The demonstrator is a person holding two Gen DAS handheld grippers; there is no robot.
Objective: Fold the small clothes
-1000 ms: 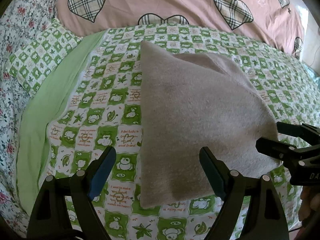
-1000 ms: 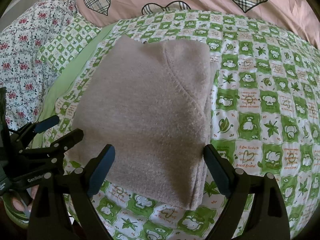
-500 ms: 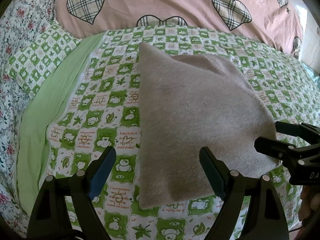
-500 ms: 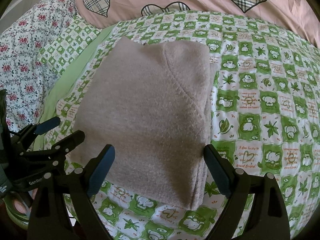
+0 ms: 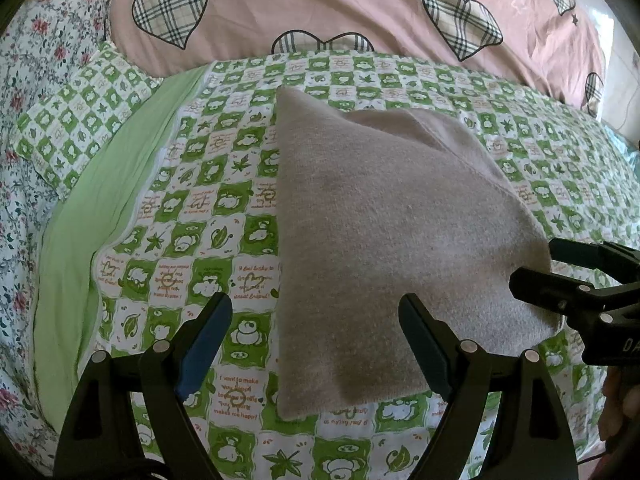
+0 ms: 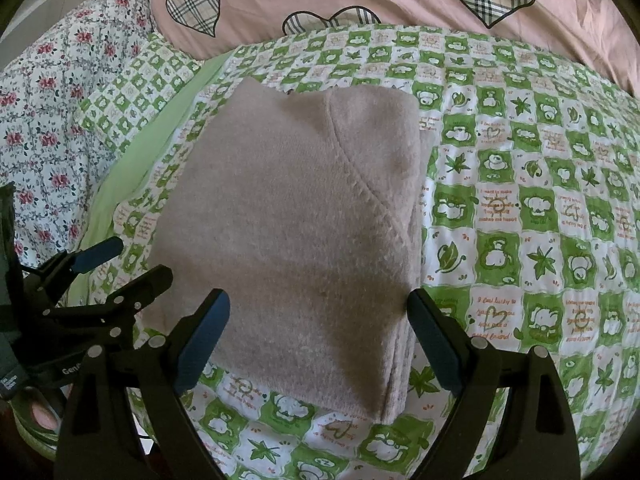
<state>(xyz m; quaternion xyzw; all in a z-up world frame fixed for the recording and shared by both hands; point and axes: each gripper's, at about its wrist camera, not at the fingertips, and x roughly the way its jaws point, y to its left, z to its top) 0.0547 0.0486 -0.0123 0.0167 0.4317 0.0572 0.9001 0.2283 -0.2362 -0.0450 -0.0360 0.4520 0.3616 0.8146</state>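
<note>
A bed fills both views, spread with a green-and-white checked cotton sheet (image 5: 208, 208) printed with bears, leaves and small verses. Behind it lies a dusty pink quilt (image 5: 320, 4) with plaid hearts, and on the left a white floral bedcover (image 6: 52, 120) beside a plain pale green fabric strip (image 5: 100, 216). In the middle of the checked sheet rests a folded beige fleecy garment (image 6: 296, 232), a neat layered block with its stacked edges showing at the near right corner and a stitched seam curving across the top.

The left gripper (image 5: 316, 344) hovers over the garment's near left corner, jaws spread wide with nothing between them. The right gripper (image 6: 318, 340) hangs above the near edge of the garment, jaws equally wide and holding nothing. Each gripper shows at the side of the other's view, just beside the fabric.
</note>
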